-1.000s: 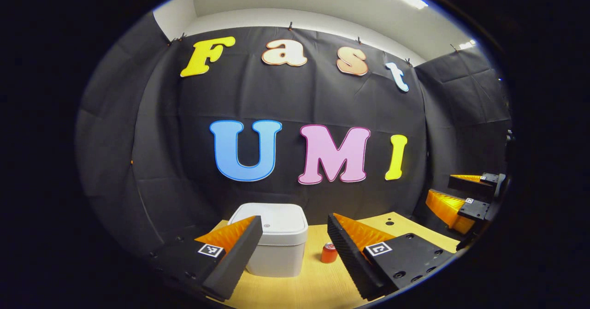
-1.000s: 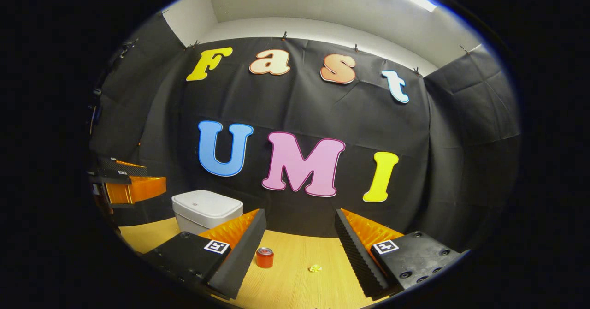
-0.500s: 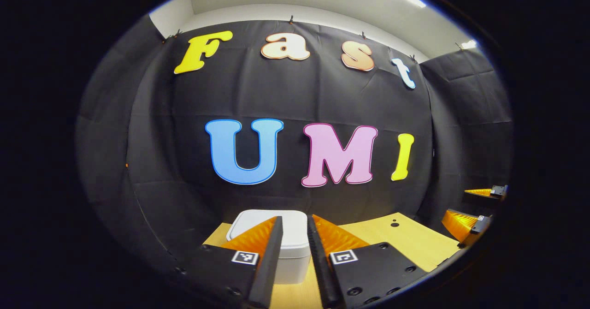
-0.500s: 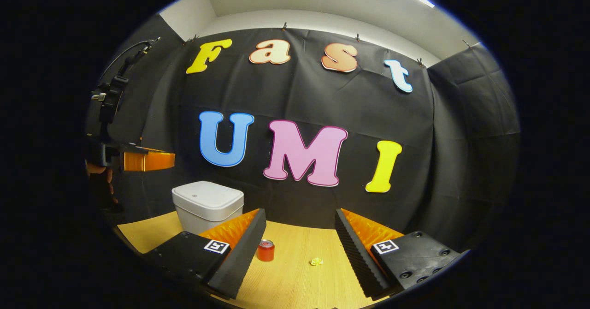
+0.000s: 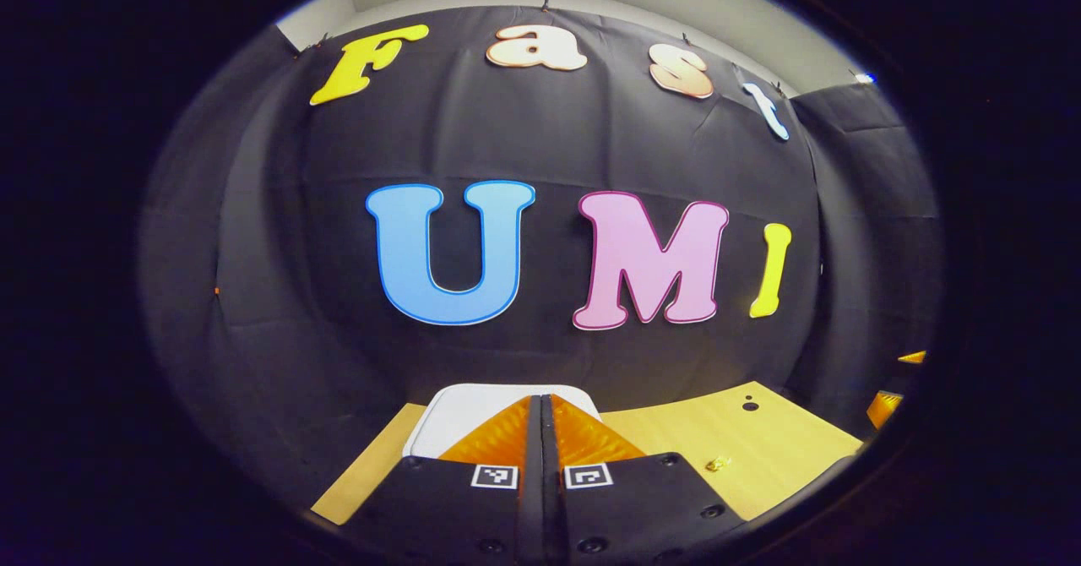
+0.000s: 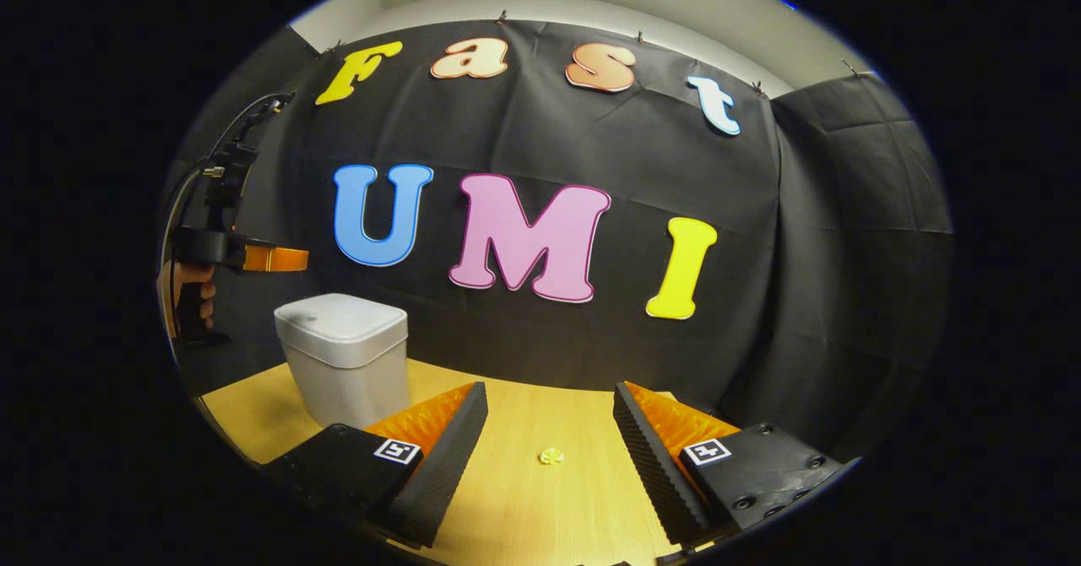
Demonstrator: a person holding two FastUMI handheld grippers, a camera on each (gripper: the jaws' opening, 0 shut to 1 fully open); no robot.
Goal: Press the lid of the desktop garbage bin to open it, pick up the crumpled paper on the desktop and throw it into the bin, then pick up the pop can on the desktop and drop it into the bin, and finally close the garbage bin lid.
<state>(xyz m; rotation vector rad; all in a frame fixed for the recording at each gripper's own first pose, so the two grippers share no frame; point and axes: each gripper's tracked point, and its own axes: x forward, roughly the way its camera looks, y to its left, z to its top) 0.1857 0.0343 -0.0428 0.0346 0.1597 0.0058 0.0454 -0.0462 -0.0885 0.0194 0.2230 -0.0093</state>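
The white desktop bin (image 6: 342,355) stands on the wooden table (image 6: 524,515) at the left, its lid down. My left gripper (image 6: 274,258) hovers above and just left of the bin, held by a hand (image 6: 190,287). In the left gripper view that gripper (image 5: 540,399) is shut with nothing between its fingers, and the bin's lid (image 5: 452,414) lies right behind the tips. A small yellow crumpled paper (image 6: 551,456) lies on the table between the open fingers of my right gripper (image 6: 551,390). The paper (image 5: 718,463) sits to the right of the bin.
Black cloth walls close the booth behind and on both sides of the table. A small dark hole (image 5: 744,406) marks the tabletop (image 5: 760,439) near its far right. Part of my right gripper (image 5: 887,405) shows at the right edge.
My left gripper went from open to shut and rose forward over the bin. The right gripper shifted, and the red can passed out of sight behind its left finger.
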